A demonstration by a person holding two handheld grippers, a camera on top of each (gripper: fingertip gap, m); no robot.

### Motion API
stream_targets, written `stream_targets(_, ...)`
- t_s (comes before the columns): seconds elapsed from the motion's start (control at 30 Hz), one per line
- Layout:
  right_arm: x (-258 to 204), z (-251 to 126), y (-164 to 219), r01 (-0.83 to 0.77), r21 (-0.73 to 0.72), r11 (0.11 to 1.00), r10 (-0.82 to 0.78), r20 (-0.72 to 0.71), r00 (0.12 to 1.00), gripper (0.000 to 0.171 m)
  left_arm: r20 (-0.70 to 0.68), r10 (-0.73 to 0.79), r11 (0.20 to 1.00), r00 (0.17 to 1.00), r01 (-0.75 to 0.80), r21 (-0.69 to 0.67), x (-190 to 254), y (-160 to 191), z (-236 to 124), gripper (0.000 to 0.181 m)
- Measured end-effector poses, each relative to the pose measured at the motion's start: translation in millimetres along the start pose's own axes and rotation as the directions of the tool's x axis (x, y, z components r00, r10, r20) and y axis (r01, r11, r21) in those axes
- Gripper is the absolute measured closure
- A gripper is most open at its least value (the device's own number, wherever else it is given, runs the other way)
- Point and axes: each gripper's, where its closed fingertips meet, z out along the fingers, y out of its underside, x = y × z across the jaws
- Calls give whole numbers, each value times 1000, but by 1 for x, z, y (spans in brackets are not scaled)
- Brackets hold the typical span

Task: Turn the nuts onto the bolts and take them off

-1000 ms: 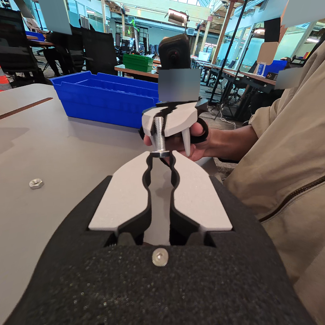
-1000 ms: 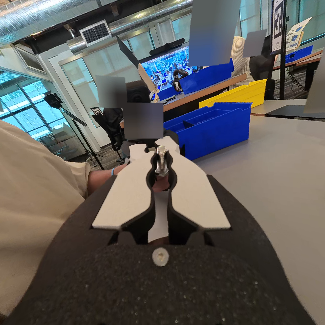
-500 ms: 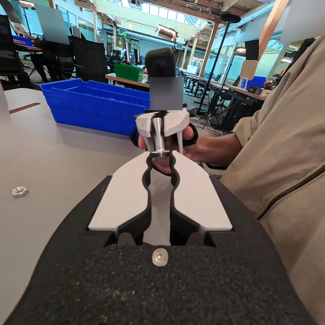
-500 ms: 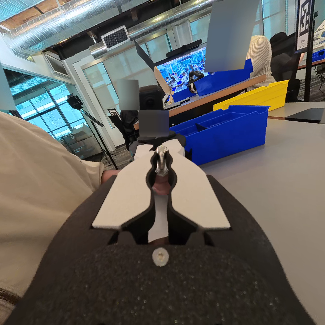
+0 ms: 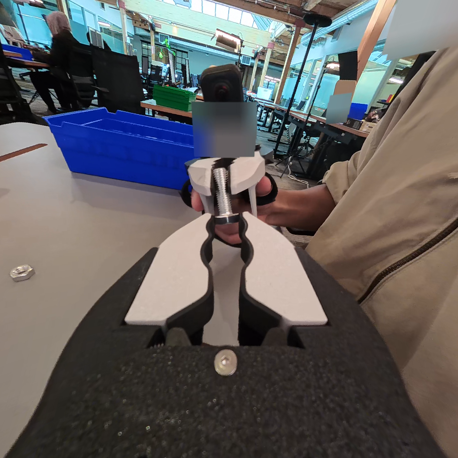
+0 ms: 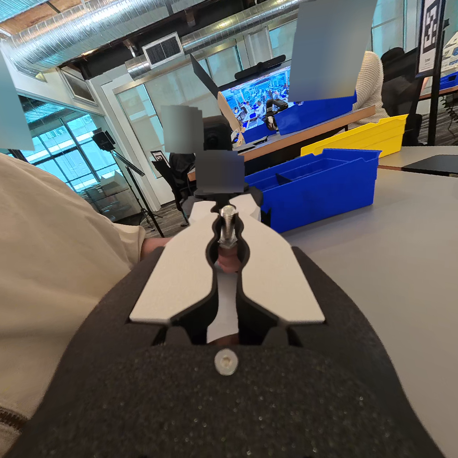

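Observation:
A silver bolt (image 5: pixel 223 195) is held in the air between my two grippers, which face each other over the grey table's (image 5: pixel 74 223) edge. My left gripper (image 5: pixel 226 220) is shut on the bolt's hex head at its fingertips. My right gripper (image 6: pixel 227 219) is shut on a hex nut (image 6: pixel 226 241) sitting on the bolt's (image 6: pixel 226 228) threaded end, in the notch behind its tips. The right gripper also shows in the left wrist view (image 5: pixel 223 173), held by a hand. A loose silver nut (image 5: pixel 21 272) lies on the table to the left.
A blue bin (image 5: pixel 119 146) stands on the table beyond the grippers; it also shows in the right wrist view (image 6: pixel 322 188). A yellow bin (image 6: pixel 359 136) is farther back. The person's beige jacket (image 5: pixel 396 198) is close on the right. The tips of both grippers are at nearly the same place.
Both grippers stay shut on the bolt. The right gripper has turned from tilted to more upright around the bolt's axis. The left wrist view has swung slightly right, so the loose nut sits farther left.

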Motion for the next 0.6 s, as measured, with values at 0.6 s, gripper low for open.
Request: stream_targets(0.6,122,-104,61,-144,-518,843,-321,-700,638,117,469,-120,993,875,106,56,-83,24,-55,164)
